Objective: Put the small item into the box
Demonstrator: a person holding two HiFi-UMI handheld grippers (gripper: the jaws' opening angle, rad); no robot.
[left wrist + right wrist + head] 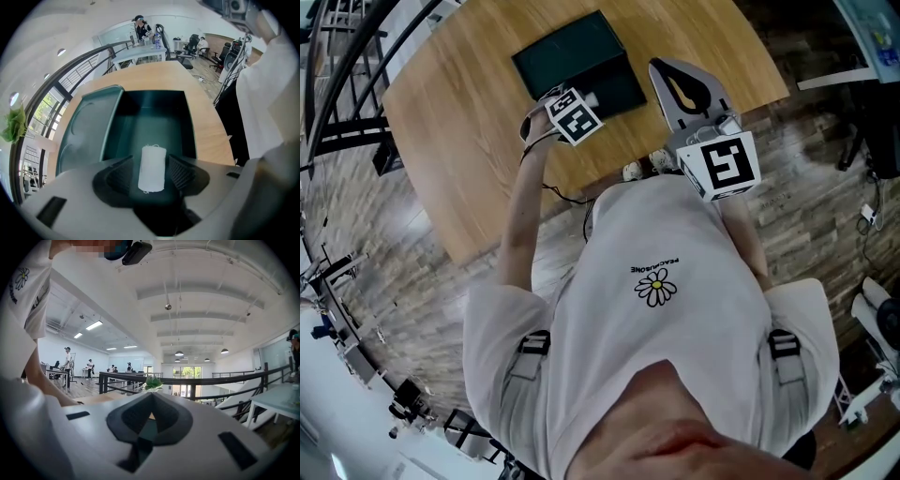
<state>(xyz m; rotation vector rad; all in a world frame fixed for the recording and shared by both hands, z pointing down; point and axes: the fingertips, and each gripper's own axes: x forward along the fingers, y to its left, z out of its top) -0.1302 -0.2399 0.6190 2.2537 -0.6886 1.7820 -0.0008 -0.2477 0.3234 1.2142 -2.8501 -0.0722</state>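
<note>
A dark green box (572,56) lies open on the round wooden table (459,141); in the left gripper view its lid (84,129) is laid out to the left of its tray (190,124). My left gripper (153,169) hangs over the tray's near end, its marker cube (573,115) at the box's near edge. The small white roll-shaped item (152,168) sits between the ribbed pads (180,171) with a gap on each side, so the jaws are open. My right gripper (660,67) is raised beside the box's right side, its jaws meeting at the tips and holding nothing.
The table's near edge runs just in front of the person's white shirt (675,309). A black railing (337,84) curves past the table's left side. Wooden floor (825,187) lies to the right, and desks, chairs and people stand far beyond the table (187,44).
</note>
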